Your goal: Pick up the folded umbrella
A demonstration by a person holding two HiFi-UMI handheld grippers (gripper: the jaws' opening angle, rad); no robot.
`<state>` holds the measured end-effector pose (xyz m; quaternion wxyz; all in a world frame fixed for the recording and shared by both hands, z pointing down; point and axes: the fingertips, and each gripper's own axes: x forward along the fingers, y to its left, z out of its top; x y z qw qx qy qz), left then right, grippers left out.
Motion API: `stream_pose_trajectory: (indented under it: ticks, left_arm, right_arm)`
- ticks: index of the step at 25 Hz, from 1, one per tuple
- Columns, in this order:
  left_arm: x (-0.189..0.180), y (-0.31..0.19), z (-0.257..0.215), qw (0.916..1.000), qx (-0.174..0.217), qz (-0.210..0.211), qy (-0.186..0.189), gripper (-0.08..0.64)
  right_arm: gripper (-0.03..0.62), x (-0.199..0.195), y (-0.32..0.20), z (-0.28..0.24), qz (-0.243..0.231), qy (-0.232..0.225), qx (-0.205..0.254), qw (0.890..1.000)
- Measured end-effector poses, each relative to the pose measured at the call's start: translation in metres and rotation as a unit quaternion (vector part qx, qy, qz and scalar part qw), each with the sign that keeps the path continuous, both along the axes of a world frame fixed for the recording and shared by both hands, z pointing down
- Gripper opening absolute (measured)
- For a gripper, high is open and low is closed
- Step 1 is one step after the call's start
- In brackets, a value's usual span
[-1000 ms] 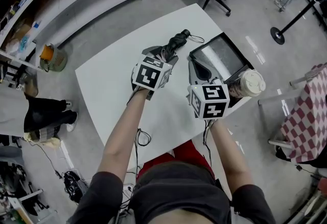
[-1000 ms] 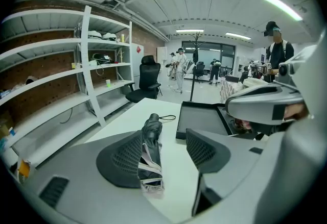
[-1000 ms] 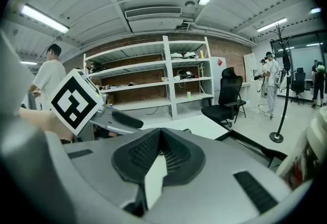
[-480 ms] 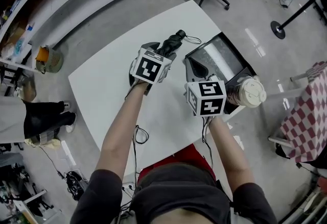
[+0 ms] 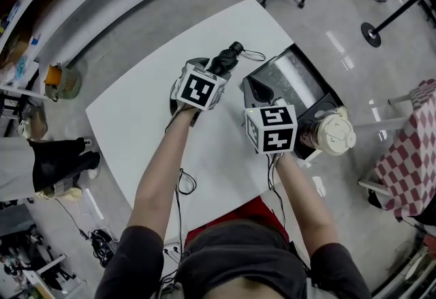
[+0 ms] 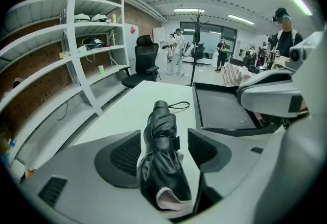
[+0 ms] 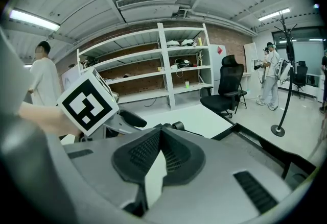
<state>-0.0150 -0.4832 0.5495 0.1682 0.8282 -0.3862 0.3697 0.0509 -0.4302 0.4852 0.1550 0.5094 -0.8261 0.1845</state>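
The folded umbrella (image 5: 227, 59) lies on the counter (image 5: 136, 114), corded end pointing upper right. My down-tilted left tongs (image 6: 163, 136) straddle it, jaws just opening, released; right tongs (image 7: 160, 133) clenched, empty.

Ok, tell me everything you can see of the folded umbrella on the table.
The folded umbrella is black, its fabric slightly glossy and crumpled, cinched round the middle by a strap. A thin cord loop trails from its far end, and a pale patch shows at the near end. It lies flat on the white table, lengthwise between the jaws of the left hand-held gripper, which have just been opening and stand apart, not clamping it.
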Motion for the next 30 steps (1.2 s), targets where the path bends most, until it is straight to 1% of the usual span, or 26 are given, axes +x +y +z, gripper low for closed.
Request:
stream_pose_trajectory:
  ticks: [5, 9, 13, 17, 21, 25, 30]
  left_arm:
    - [-0.001, -0.006, 0.013, 0.9996, -0.017, 0.006, -0.020, 0.278]
    - [0.001, -0.008, 0.025, 0.9991, -0.032, 0.011, -0.027, 0.279]
    - [-0.002, -0.009, 0.034, 0.9974, -0.044, 0.012, -0.055, 0.279]
    - [-0.005, -0.015, 0.042, 0.9961, -0.048, 0.005, -0.073, 0.279]
    - [-0.005, -0.015, 0.051, 0.9943, -0.062, 0.006, -0.086, 0.279]
    - [-0.005, -0.019, 0.054, 0.9935, -0.072, 0.011, -0.087, 0.279]
    - [-0.002, -0.016, 0.059, 0.9923, -0.100, 0.020, -0.070, 0.271]
  right_arm:
    - [0.018, 0.001, -0.010, 0.008, -0.001, 0.003, -0.010, 1.000]
    - [0.018, 0.001, -0.014, 0.013, -0.002, 0.003, -0.013, 1.000]
    - [0.018, 0.002, -0.017, 0.017, -0.002, 0.002, -0.017, 1.000]
    - [0.018, 0.002, -0.019, 0.021, -0.004, 0.000, -0.020, 1.000]
    - [0.018, 0.001, -0.019, 0.023, -0.006, -0.003, -0.022, 1.000]
    - [0.018, 0.001, -0.022, 0.026, -0.010, -0.002, -0.023, 1.000]
    - [0.018, 0.001, -0.023, 0.029, -0.009, -0.001, -0.028, 1.000]
